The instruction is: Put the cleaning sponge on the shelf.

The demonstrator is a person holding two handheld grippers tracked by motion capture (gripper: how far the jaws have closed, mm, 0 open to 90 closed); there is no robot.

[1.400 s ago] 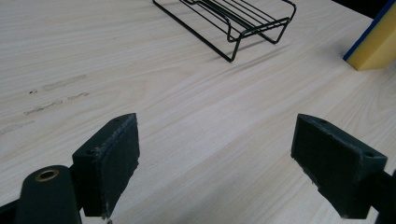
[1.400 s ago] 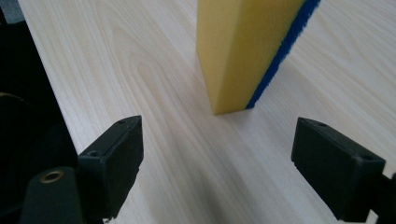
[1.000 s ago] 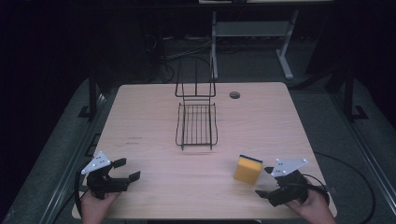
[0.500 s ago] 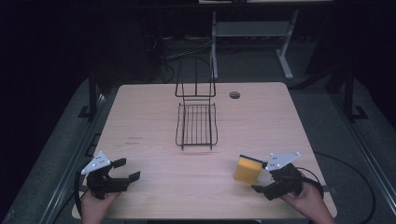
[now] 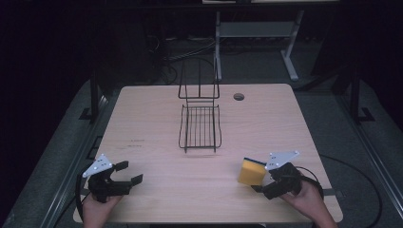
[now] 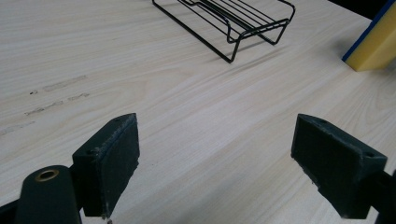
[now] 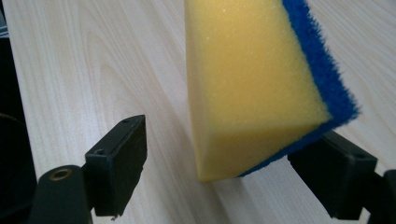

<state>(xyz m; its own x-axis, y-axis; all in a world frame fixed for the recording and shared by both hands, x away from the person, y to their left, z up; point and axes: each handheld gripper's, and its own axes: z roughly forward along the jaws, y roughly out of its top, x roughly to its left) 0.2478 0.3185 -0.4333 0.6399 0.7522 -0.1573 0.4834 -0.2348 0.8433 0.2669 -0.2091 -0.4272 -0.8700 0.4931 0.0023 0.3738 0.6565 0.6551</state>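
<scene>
Wire rack sits mid table, toward the far side, w/ a small round hole just right of its back end. Sponge is near-right, standing on edge between the right tongs. Left tongs at the near-left corner, well apart from the rest.

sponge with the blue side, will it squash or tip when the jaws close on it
The sponge looks like porous yellow foam, so it will probably squash and feel light. It stands on edge between the right gripper's open jaws, so a one-sided push may tip it. The blue scrub face should grip well.
</scene>
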